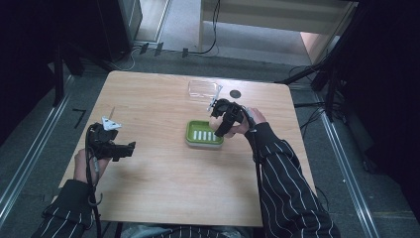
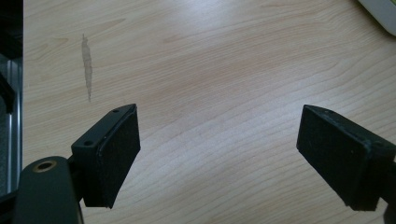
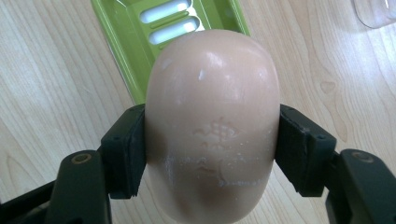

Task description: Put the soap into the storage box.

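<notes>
At lower left of the high view, the left gripper (image 1: 130, 147) hangs over bare table (image 1: 163, 178), its jaws spread wide with nothing between them. Right of centre sits a green dish (image 1: 203, 134) with white slots in its floor. Just above its right end, the right gripper (image 1: 218, 124) pinches a soap (image 3: 212, 121) by both sides: a smooth, rounded, pale peach bar with a faint stamped mark and whitish scuffs.

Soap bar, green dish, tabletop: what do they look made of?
Soap bar: waxy matte pink soap, going by the embossed mark and white scuffs; the right claw grips it.
Green dish: likely glossy moulded plastic, with slotted drain holes.
Tabletop: pale wood-grain surface, maybe laminate; can't tell.
</notes>
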Demonstrator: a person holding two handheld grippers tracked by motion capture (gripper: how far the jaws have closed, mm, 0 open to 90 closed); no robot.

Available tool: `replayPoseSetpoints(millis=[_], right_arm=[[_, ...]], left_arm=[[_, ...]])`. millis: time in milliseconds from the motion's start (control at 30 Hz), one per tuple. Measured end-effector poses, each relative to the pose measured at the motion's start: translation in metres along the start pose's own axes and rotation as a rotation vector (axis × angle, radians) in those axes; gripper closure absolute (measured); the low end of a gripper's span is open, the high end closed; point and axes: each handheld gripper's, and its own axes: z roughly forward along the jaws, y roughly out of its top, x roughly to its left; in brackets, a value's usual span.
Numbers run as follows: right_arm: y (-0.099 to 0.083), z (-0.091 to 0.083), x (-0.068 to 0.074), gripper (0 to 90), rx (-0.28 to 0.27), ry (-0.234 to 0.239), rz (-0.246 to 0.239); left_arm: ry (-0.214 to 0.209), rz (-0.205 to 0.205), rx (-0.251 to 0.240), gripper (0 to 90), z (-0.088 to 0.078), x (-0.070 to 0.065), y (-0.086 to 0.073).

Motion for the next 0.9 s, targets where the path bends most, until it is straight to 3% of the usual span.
replayPoseSetpoints(millis=[900], right_arm=[[0.016, 0.009, 0.002, 33.4, -0.01, 0.012, -0.06]], left_arm=[[0.001, 0.0, 0.001, 14.3, 0.0, 0.0, 0.0]])
